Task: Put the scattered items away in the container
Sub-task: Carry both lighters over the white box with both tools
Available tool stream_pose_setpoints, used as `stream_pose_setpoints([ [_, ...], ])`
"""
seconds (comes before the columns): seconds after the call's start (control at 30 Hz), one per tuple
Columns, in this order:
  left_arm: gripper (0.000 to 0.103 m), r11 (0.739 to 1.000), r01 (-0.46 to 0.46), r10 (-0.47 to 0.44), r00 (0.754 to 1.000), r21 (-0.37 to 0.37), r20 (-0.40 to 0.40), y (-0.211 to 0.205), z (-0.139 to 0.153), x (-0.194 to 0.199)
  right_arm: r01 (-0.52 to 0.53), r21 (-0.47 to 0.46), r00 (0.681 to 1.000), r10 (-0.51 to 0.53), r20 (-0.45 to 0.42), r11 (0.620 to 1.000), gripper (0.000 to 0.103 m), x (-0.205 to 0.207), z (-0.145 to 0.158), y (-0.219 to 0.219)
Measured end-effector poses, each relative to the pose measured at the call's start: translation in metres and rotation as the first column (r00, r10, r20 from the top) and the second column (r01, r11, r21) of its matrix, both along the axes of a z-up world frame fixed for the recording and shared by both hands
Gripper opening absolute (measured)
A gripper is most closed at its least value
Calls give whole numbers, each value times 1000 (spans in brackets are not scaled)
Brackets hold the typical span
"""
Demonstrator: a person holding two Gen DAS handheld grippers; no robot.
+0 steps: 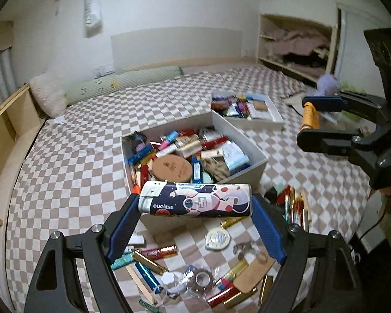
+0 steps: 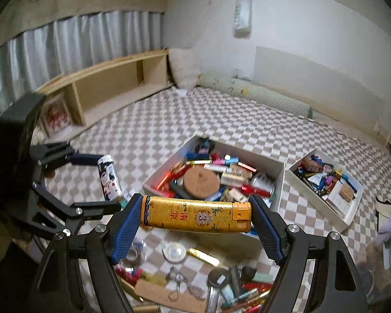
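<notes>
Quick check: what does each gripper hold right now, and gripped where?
Left gripper: astronaut-print lighter, clamped end to end. Right gripper: yellow lighter, also end to end.

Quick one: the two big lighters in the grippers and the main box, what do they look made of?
Astronaut lighter: glossy printed wrap, likely over plastic; white cap looks plastic. Highlights run along the body.
Gold lighter: shiny gold printed sleeve, orange plastic-looking cap; foil or film, cannot tell which.
White box: matte, thin flat walls with sharp corners; probably cardboard, possibly thin board.
</notes>
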State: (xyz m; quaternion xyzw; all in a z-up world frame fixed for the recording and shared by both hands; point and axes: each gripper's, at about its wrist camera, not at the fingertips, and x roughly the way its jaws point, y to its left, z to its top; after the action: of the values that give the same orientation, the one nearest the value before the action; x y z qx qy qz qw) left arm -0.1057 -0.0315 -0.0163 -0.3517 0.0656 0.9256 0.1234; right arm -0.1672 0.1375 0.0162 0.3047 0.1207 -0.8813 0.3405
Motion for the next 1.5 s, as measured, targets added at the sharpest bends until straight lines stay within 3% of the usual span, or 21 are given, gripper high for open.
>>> stream_pose_setpoints([
  [0.27, 84, 996, -66, 69, 997, 53, -47, -3, 31, -24, 68, -80, 998, -69, -5, 994, 81, -30, 29, -3],
  [0.53, 84, 987, -140, 145, 988, 80, -59, 0, 51, -58, 150, -148, 988, -144, 51, 978, 81, -71, 33, 4],
  [0.77, 84, 974, -214, 216, 976, 76, -21, -4, 29, -99, 215, -180, 968, -186, 168, 960, 81, -121, -2, 16],
  [1.07, 84, 970, -237, 235, 971, 53, 54, -9, -15, -153, 282, -127, 936, -243, 256, 951, 81, -177, -50, 19],
  [1.5, 84, 969, -247, 243, 963, 19, 118, -12, -55, -198, 273, -48, 903, -239, 358, 961, 81, -230, -112, -4],
])
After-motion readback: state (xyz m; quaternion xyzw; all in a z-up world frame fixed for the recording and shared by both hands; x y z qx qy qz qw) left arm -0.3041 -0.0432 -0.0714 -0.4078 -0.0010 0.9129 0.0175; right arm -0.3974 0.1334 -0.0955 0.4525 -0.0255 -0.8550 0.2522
